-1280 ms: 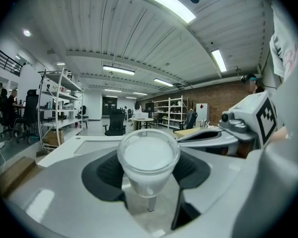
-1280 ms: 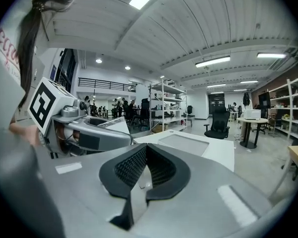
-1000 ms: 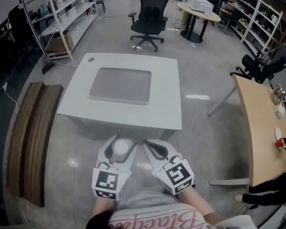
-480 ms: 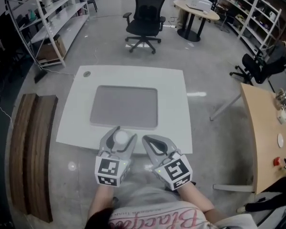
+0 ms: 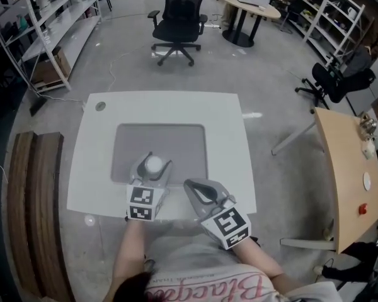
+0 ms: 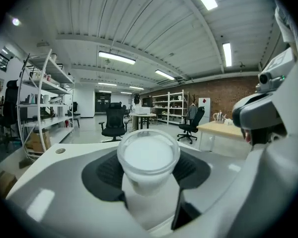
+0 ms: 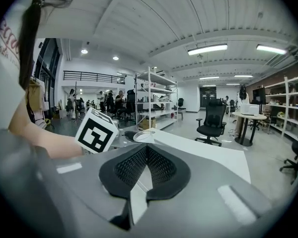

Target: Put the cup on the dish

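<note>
Both tools have moved forward since the earlier frame. Then they hung over the floor short of the white table. Now the left tool sits over the near edge of the grey mat, at lower centre of the head view. The right tool trails just beside it, over the table's near border.

Step in hand, as I judge it: carrying. The cup is already picked up and is being brought in. It has not been set down.

Left tool: clamped on the cup, with the dark pads pressing its wall from both sides, just under the rim.

Right tool: jaws pressed together, nothing between them.

Cup location: held in the left tool, above the mat's lower edge. I cannot tell whether its base touches the mat.

Dish: not found. The mat and the rest of the white table show nothing I can call a dish.

Next move, judged: find the dish first. Then keep the cup upright, bring it over the dish's middle, lower it until the base rests, and only then ease the grip.

Cup appearance: small, whitish and translucent, with a round rolled rim and a wall that tapers downward. It stands upright, mouth up, and looks empty.
</note>
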A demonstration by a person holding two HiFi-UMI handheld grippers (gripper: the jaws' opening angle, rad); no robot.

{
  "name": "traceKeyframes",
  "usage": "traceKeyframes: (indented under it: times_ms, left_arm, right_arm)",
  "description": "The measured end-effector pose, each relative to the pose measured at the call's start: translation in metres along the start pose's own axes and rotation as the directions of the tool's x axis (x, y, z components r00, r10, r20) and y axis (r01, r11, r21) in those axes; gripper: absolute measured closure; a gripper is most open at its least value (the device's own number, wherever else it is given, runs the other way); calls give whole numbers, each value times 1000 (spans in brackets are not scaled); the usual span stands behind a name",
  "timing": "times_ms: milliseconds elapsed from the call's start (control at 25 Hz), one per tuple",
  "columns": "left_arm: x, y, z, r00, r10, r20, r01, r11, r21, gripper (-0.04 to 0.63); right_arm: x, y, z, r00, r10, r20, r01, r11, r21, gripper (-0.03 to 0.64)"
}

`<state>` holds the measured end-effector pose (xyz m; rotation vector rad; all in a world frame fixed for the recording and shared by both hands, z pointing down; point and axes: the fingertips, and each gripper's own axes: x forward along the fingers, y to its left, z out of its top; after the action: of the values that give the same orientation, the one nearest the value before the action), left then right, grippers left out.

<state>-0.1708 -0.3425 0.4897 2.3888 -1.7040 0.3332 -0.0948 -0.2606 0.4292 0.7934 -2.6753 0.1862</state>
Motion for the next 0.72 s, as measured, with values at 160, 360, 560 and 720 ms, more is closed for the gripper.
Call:
traceKeyframes:
  times_ms: [160, 360, 560, 720]
  left_arm:
    - [28, 20, -19, 999, 9, -48, -10, 1000, -22, 339]
    - [56, 29, -37, 995, 11, -97, -15, 999, -43, 339]
    - [73, 35, -56, 989, 10, -151, -17, 999, -42, 339]
    - [80, 38, -69, 983, 21, -184, -29, 999, -43, 339]
  right_arm:
    - [8, -10, -4, 999, -17, -28, 17, 1000, 12, 615]
    - [14, -22, -9, 999, -20, -50, 21, 1000, 15, 615]
    - [18, -27, -10, 998, -24, -60, 25, 1000, 14, 615]
    - [19, -31, -13, 997, -29, -77, 30, 999, 16, 615]
